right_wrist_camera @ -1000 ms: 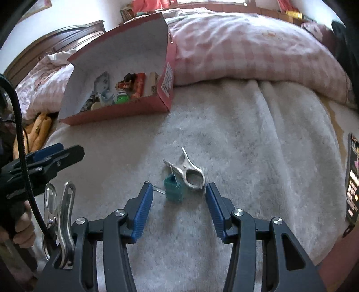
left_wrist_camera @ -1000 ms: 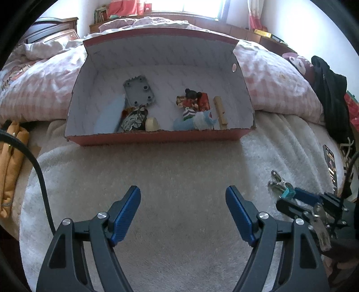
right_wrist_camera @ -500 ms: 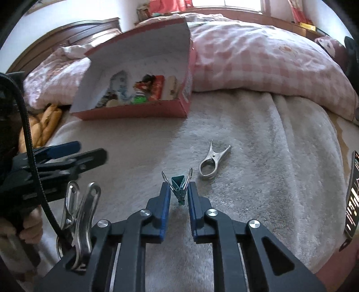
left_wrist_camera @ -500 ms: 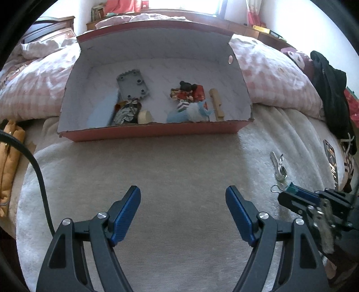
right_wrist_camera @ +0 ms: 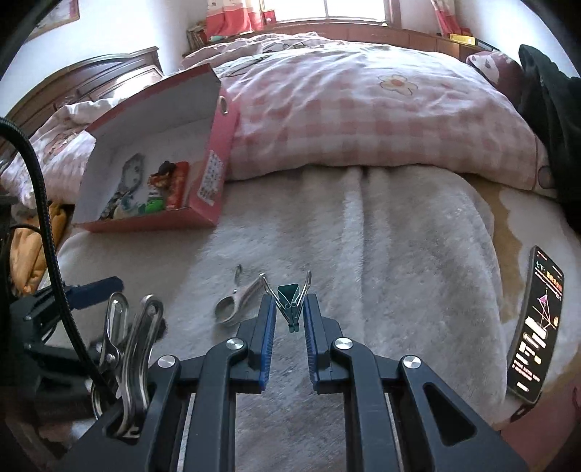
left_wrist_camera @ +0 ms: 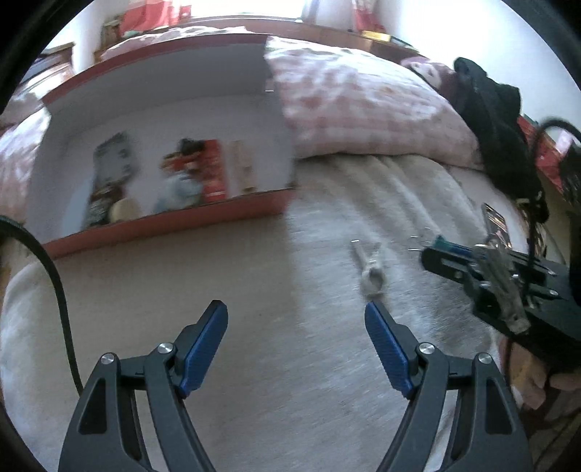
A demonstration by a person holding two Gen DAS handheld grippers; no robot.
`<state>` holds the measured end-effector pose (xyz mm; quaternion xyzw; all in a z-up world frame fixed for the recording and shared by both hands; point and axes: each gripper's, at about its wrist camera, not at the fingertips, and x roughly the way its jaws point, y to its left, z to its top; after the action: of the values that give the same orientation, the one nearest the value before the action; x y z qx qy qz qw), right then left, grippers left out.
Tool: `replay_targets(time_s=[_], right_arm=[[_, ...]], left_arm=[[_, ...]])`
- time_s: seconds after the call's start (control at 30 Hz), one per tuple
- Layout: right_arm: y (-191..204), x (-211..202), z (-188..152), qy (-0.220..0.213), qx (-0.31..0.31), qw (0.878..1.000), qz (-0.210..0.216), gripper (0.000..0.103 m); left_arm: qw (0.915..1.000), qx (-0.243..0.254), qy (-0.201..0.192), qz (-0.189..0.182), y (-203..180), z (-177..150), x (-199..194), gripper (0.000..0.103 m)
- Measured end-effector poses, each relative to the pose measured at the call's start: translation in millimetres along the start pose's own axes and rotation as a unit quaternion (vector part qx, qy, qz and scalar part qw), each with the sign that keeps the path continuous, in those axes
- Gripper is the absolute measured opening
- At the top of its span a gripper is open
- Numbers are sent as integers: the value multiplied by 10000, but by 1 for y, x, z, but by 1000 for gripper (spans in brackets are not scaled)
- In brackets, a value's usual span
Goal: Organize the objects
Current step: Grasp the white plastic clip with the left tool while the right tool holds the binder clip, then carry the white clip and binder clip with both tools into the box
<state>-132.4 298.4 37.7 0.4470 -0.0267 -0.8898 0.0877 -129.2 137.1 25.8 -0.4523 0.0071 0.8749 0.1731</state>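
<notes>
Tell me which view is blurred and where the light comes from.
Left wrist view: motion-smeared, the box and metal clip soft, only the left hand-held gripper crisp. Right wrist view: sharp, binder clip clear in the right hand-held gripper; daylight from the window blows out the top.

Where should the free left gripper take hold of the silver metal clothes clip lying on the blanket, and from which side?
Grip the silver metal clothes clip across its narrow middle, between the rounded loop end and the thin tips. It lies flat on the cream fleece blanket, so the left gripper probably should come down from above, fingers straddling its long axis.
</notes>
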Motion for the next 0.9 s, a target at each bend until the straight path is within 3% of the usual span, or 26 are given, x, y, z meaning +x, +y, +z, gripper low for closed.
replay_targets(time_s=[0.1,0.27,0.33,0.5,0.57,0.9], right_arm=[[-6,2,2,7,75,10000,28,17],[-19,5,5,-27,232,9996,148,17],[-22,6,6,-29,277,9994,198,17],[-27,7,6,-65,322,9990,312,17],[-28,8,6,-71,350,9988,347,17],[-24,6,3,-76,387,9983,432,17]], left_arm=[[9998,189,-38,20,-16,4,9,77],[9987,496,70,-37,-40,9,24,63],[9982,582,129,-20,-48,9,31,49],[9983,565,121,-1,-52,11,37,32],[9984,554,104,27,-51,12,37,20],[9986,520,130,-6,-42,8,28,19]])
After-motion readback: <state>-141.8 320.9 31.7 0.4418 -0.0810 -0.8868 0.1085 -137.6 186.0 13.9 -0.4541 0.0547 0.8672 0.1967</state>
